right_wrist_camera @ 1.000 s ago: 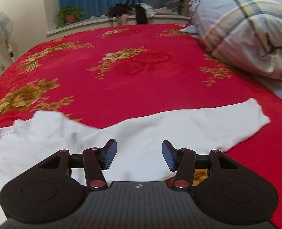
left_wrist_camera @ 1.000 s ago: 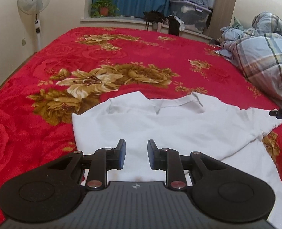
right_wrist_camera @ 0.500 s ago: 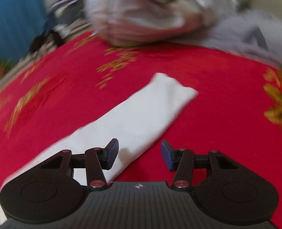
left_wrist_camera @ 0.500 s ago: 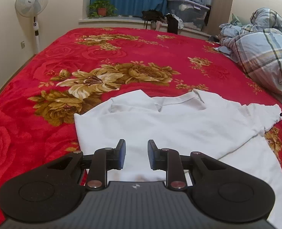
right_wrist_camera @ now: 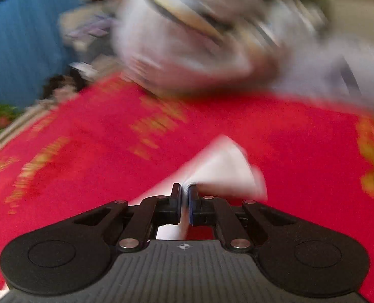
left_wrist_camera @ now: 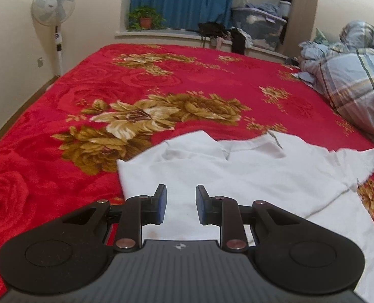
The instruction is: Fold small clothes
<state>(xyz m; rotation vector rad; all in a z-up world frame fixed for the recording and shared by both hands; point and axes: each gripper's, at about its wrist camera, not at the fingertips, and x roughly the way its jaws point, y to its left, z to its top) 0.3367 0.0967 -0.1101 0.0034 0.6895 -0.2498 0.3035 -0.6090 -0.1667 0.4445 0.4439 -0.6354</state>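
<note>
A white shirt point(left_wrist_camera: 250, 176) lies spread on the red flowered bedspread point(left_wrist_camera: 161, 88), collar away from me. My left gripper point(left_wrist_camera: 179, 203) is open and empty, hovering over the shirt's near left part. In the blurred right wrist view, my right gripper point(right_wrist_camera: 184, 202) is shut on the shirt's white sleeve point(right_wrist_camera: 225, 169), whose end sticks out past the jaws above the red bedspread point(right_wrist_camera: 111, 151). In the left wrist view the same sleeve point(left_wrist_camera: 364, 159) is pulled out to the right.
A plaid quilt point(left_wrist_camera: 351, 83) is heaped at the bed's right side. A standing fan point(left_wrist_camera: 54, 5) is by the left wall. A potted plant point(left_wrist_camera: 145, 17), bags and storage boxes point(left_wrist_camera: 257, 25) line the far sill.
My right gripper has closed on the sleeve end and is moving fast, blurring its view. The sleeve is drawn out to the right. My left gripper has hardly moved.
</note>
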